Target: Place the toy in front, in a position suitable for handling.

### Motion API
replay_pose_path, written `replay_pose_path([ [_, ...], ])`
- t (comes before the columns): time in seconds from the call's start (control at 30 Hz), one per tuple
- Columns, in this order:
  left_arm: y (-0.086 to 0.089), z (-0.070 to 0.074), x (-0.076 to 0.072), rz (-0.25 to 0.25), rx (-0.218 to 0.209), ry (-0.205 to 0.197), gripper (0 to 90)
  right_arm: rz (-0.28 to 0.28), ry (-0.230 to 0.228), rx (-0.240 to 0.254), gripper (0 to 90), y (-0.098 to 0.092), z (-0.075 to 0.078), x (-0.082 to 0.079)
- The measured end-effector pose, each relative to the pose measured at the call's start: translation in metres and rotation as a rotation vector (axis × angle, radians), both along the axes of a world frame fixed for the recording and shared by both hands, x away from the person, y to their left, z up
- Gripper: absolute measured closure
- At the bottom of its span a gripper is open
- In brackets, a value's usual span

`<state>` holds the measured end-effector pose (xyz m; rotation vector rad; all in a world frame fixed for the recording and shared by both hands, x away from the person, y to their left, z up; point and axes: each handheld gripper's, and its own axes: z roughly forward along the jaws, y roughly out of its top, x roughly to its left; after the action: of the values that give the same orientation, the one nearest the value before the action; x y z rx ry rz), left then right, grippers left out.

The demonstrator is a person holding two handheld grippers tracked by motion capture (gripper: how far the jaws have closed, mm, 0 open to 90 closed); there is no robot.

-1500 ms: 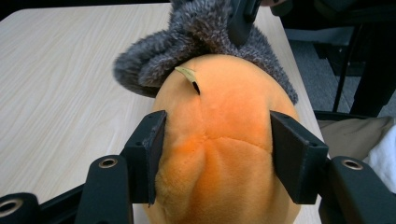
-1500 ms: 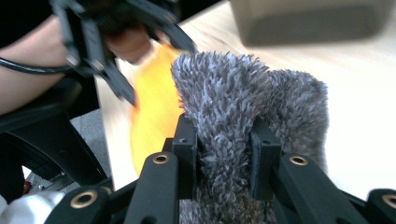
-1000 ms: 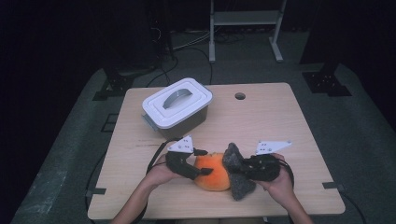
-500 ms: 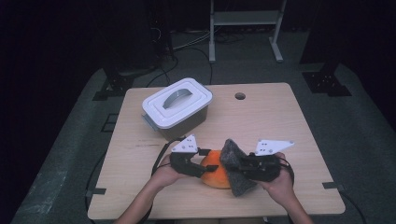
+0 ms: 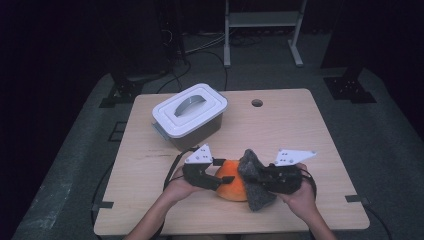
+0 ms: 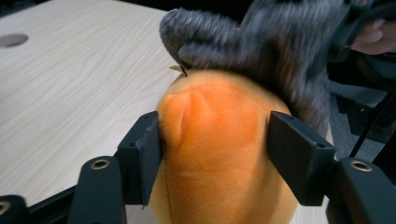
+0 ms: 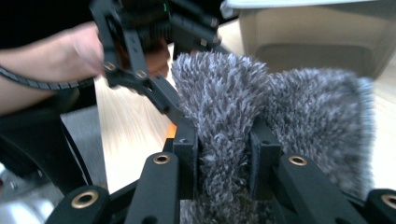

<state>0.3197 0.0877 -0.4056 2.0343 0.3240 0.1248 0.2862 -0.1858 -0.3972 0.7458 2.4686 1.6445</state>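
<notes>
Near on the pale wooden table, my left claw, jaws just reopening slightly, straddles the round orange plush toy; my right claw pinches the toy's shaggy grey fabric part tight, ready to pull.

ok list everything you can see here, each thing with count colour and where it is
table: 1, light wood, centre of the high view, round hole near its far edge
storage box: 1, grey with white lid, far left of the table, lid on
plush toy: 1, orange body with grey furry part, near edge of the table between the grippers
stand: 1, pale, on the floor beyond the table
left gripper: 1, black, jaws around the orange body, just been opening
right gripper: 1, black, shut on the grey furry part
hands: 2, at the near edge, one on each gripper
</notes>
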Motion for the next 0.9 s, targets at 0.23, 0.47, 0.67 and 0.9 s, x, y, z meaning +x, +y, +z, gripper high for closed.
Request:
replay_pose_path([
  [0.23,0.001,-0.005,0.002,-0.058,0.041,0.004,26.7,-0.067,0.033,0.001,69.0,-0.021,-0.008,0.009],
  [0.47,-0.005,-0.003,0.001,-0.01,0.02,0.015,43.3,-0.033,-0.02,0.032,69.0,-0.014,0.009,-0.001],
  [0.67,0.0,-0.005,0.003,0.016,0.023,0.032,42.0,-0.006,-0.01,-0.015,69.1,-0.01,-0.001,0.0],
  [0.9,0.0,-0.007,0.005,-0.016,0.002,0.054,38.9,-0.046,0.01,0.016,69.0,-0.019,0.002,0.001],
])
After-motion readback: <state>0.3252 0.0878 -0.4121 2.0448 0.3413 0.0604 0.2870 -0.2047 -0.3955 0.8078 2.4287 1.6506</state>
